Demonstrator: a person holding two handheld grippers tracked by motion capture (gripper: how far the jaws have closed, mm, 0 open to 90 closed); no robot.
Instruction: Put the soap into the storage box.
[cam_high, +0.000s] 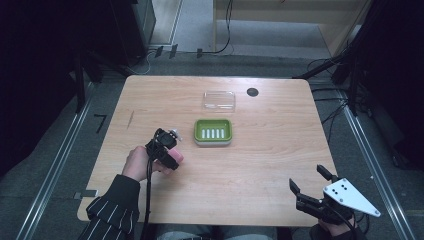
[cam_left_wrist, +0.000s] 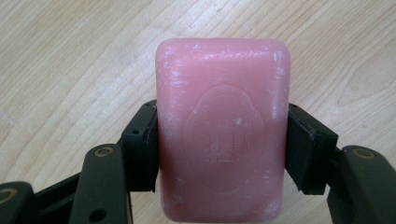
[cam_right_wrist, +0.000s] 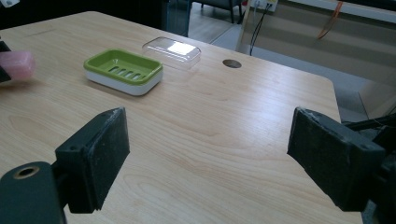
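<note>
— Left gripper (cam_left_wrist: 222, 149)?
— Jaws clamped on pink soap (cam_left_wrist: 222, 126) (long sides), above table (cam_high: 260, 165), left of green dish (cam_high: 213, 132).
— Right gripper (cam_right_wrist: 208, 161)?
— Jaws wide apart, holding nothing, near table's front-right corner.

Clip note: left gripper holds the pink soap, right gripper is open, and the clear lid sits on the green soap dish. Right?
Not quite: the clear lid lies on the table beyond the green soap dish, apart from it, as the high view shows. The rest stands.
</note>
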